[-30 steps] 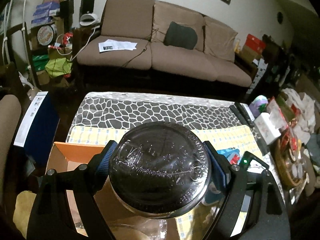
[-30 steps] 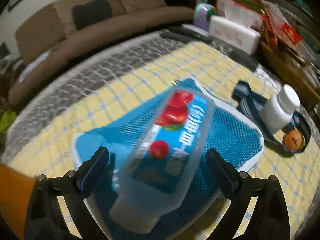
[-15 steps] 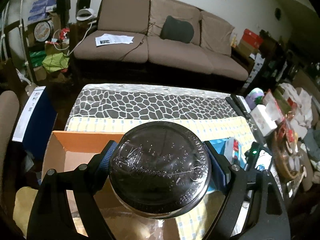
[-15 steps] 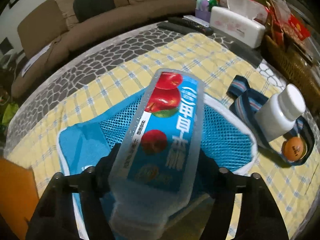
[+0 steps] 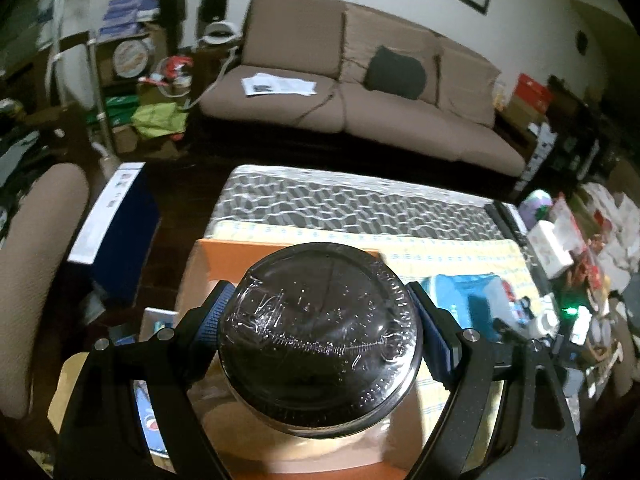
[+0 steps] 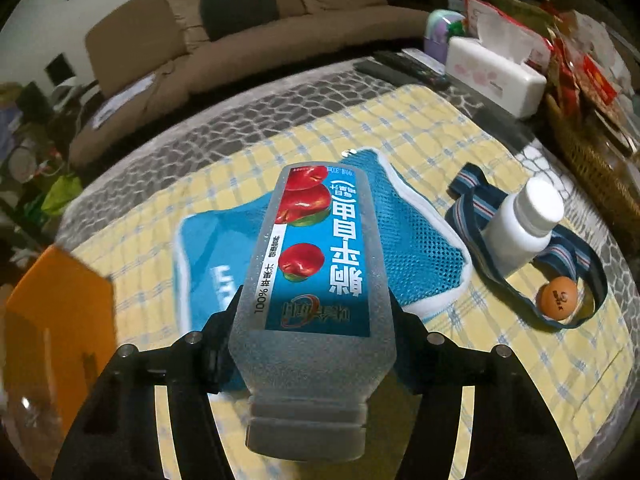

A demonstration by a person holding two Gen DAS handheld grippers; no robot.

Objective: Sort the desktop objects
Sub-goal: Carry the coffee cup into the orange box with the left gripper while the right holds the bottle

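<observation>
Left gripper (image 5: 320, 332): jaws spread wide, blue pads pressed on both sides of a round dark-lidded jar (image 5: 320, 336), held above the orange cardboard box (image 5: 280, 250).
Right gripper (image 6: 314, 344): jaws have just been closing; now clamped halfway on the frosted juice bottle (image 6: 316, 276), neck end nearest the camera, base pointing far, raised off the blue mesh bag (image 6: 420, 256).
Left view only: open box interior below the jar, a blue-and-white item (image 5: 152, 322) at its near-left wall; dark blue box (image 5: 116, 232) on the floor left of the table; brown armchair (image 5: 36, 260) at far left edge.
Right view only: white pill bottle (image 6: 520, 228) upright, near right, on a striped strap (image 6: 576, 264); orange ball (image 6: 558, 292) just beside the bottle, inside the strap loop; white tissue box (image 6: 494, 76) and black remote controls (image 6: 400, 70) at the far right edge of the table.
Both views: yellow checked cloth (image 6: 400, 128) over a grey pebble-pattern table (image 5: 340, 208); brown sofa (image 5: 360, 92) beyond.
Edges and room: orange box corner at near left in the right view; bare cloth between mesh bag and box; far strip of table bare; right edge crowded with a wicker basket (image 6: 588, 152) and packets.
</observation>
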